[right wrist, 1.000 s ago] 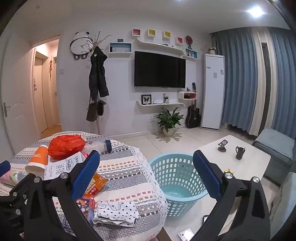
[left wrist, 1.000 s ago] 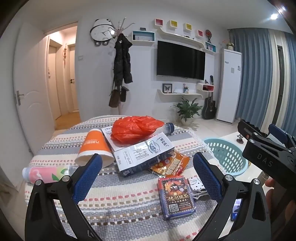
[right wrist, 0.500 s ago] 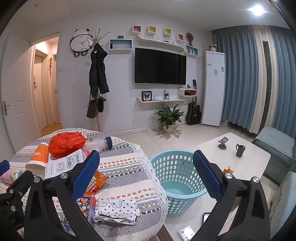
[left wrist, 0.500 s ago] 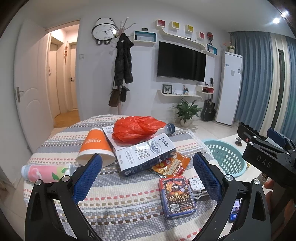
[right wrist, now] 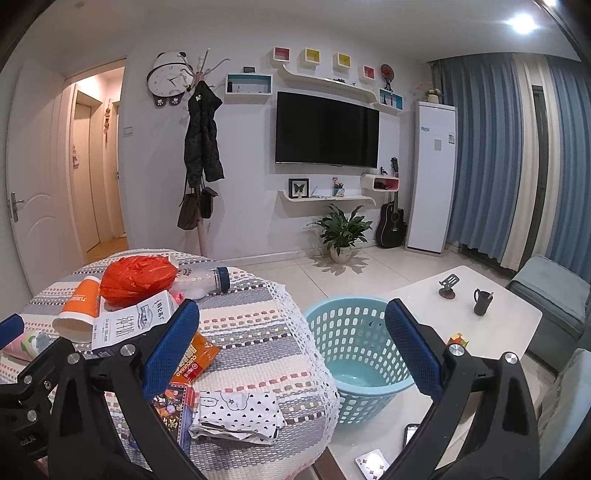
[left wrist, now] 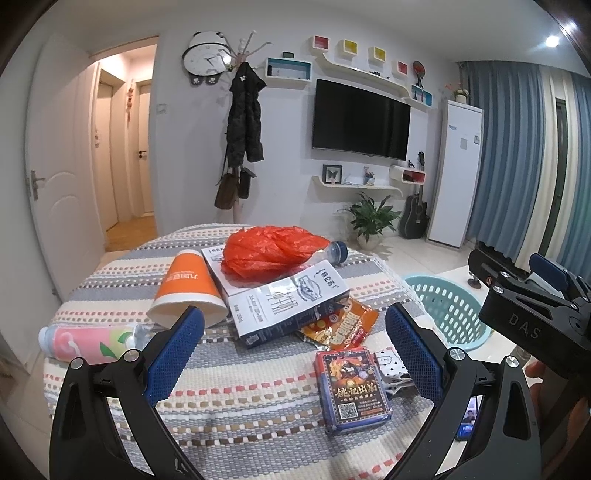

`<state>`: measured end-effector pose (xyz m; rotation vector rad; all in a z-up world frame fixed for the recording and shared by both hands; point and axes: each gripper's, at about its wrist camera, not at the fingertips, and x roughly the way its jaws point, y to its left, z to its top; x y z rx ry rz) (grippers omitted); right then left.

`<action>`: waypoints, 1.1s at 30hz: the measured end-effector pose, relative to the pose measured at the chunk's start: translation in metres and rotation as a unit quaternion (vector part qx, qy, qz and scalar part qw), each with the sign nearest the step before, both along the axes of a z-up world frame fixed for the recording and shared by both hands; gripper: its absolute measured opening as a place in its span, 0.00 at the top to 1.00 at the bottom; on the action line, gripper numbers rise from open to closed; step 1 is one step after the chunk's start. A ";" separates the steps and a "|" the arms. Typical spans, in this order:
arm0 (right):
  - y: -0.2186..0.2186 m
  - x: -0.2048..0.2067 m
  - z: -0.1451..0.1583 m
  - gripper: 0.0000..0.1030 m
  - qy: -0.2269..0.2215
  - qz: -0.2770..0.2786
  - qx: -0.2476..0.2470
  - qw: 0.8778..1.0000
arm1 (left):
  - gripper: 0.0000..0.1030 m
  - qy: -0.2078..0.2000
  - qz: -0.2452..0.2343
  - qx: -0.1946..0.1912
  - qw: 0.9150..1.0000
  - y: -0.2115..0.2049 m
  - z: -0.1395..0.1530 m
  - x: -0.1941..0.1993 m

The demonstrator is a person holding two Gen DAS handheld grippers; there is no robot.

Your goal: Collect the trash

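Hovering above the littered worktop [left wrist: 229,424], left claw [left wrist: 293,354] and right claw [right wrist: 291,354] both gape, unloaded; basket [right wrist: 332,332] stands right, ready for trash.

The room is evenly but rather dimly lit by a recessed ceiling light [right wrist: 522,23], which is blown out to a white flare — the same lamp [left wrist: 552,41] is seen smaller from the left wrist. A warmer glow is cast in the hallway [left wrist: 125,147]. Strong barrel distortion is shown, with black vignetted corners. Soft shadows are thrown beneath the potted plant [right wrist: 341,230]; focus is held throughout.
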<state>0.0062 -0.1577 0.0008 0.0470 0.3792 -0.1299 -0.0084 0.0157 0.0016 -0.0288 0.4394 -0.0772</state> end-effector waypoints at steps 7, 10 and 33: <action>0.000 0.000 -0.001 0.07 0.000 0.003 0.001 1.000 | 0.08 0.000 -0.001 0.000 1.000 -0.001 -0.001 0.001; 0.000 0.000 0.000 0.07 0.000 0.003 0.002 1.000 | 0.08 0.001 -0.001 0.000 1.000 -0.001 -0.001 0.001; -0.002 0.001 0.001 0.07 0.007 0.011 0.009 1.000 | 0.08 0.002 -0.017 0.002 1.000 -0.006 -0.004 0.002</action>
